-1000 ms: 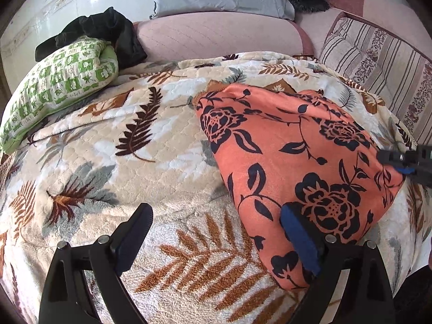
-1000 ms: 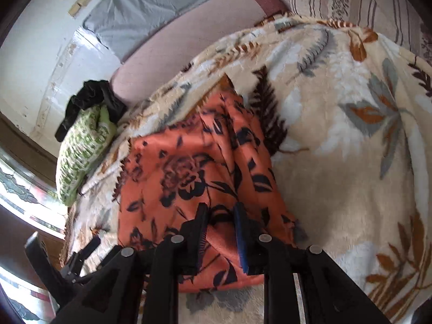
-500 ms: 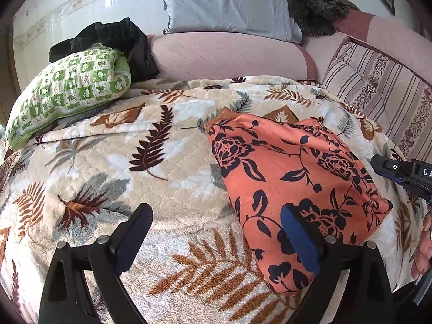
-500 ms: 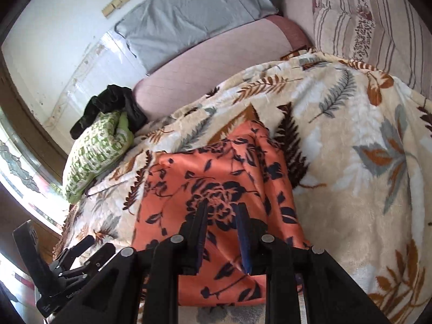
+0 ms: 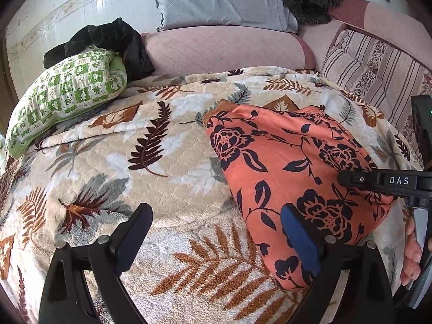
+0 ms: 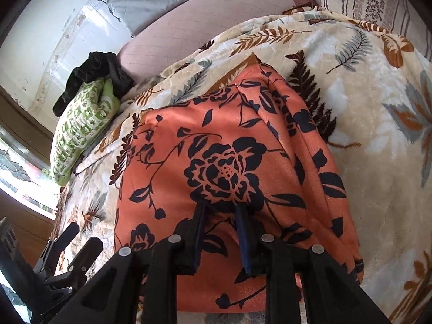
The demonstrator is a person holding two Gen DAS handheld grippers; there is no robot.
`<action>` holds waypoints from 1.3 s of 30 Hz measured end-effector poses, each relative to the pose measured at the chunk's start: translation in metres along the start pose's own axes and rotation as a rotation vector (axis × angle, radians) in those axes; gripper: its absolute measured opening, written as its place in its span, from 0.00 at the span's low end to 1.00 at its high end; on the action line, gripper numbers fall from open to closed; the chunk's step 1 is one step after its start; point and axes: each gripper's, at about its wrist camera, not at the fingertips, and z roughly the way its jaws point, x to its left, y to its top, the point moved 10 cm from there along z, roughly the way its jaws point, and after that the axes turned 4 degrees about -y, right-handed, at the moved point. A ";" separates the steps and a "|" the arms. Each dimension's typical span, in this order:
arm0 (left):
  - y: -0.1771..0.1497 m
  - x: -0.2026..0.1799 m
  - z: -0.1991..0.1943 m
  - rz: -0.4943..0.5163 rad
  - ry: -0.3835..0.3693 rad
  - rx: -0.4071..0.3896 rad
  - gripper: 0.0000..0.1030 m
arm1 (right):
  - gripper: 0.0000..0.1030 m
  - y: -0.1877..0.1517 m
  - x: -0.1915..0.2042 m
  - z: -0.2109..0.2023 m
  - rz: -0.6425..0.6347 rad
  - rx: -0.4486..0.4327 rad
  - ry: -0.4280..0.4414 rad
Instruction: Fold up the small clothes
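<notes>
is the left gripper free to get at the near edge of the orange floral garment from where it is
Probably yes. The left gripper is open and holds nothing, and its right finger already overlaps the near edge of the orange garment. Only bare blanket lies between. The right gripper is over the same garment, further right.

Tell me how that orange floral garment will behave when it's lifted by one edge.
The orange floral garment will likely hang limp: it already creases and follows the blanket. Probably light, being thin. Its smooth sheen suggests it may slip between the right gripper's fingers.
</notes>
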 end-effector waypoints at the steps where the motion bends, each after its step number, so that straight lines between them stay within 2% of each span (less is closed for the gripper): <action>1: 0.000 0.000 0.001 -0.001 -0.001 0.001 0.93 | 0.25 0.001 0.000 -0.002 0.001 -0.005 0.006; 4: -0.001 -0.002 0.002 0.002 0.004 0.002 0.93 | 0.25 0.005 0.005 -0.009 -0.009 -0.028 0.028; 10: -0.003 -0.005 0.008 0.011 0.006 0.015 0.93 | 0.26 0.028 0.019 -0.026 -0.050 -0.137 0.049; 12: -0.004 -0.006 0.010 0.014 0.007 0.021 0.93 | 0.26 0.036 0.019 -0.019 -0.058 -0.132 0.028; 16: -0.005 -0.008 0.017 0.020 0.007 0.035 0.93 | 0.26 0.059 0.013 -0.004 0.009 -0.122 0.043; 21: -0.007 -0.008 0.020 0.021 0.004 0.041 0.93 | 0.26 0.079 -0.009 0.029 0.095 -0.070 0.003; 23: -0.006 -0.008 0.022 0.015 -0.005 0.044 0.93 | 0.26 0.077 -0.019 0.048 0.124 -0.010 -0.011; 24: -0.007 -0.008 0.023 0.015 -0.007 0.047 0.93 | 0.26 0.077 -0.021 0.051 0.136 -0.012 -0.002; 29: -0.007 -0.007 0.025 0.003 -0.010 0.054 0.93 | 0.26 0.078 -0.010 0.039 0.069 -0.053 -0.014; 32: -0.007 -0.007 0.024 -0.002 -0.010 0.053 0.93 | 0.26 0.080 0.007 0.028 0.041 -0.091 0.058; 35: -0.008 -0.008 0.023 0.003 -0.008 0.050 0.93 | 0.26 0.083 0.027 0.019 -0.016 -0.133 0.079; 37: -0.009 -0.008 0.025 -0.002 -0.013 0.055 0.93 | 0.26 0.083 0.035 0.024 -0.024 -0.115 0.085; 39: -0.011 -0.008 0.027 -0.006 -0.017 0.060 0.93 | 0.26 0.088 0.034 0.034 -0.015 -0.103 0.046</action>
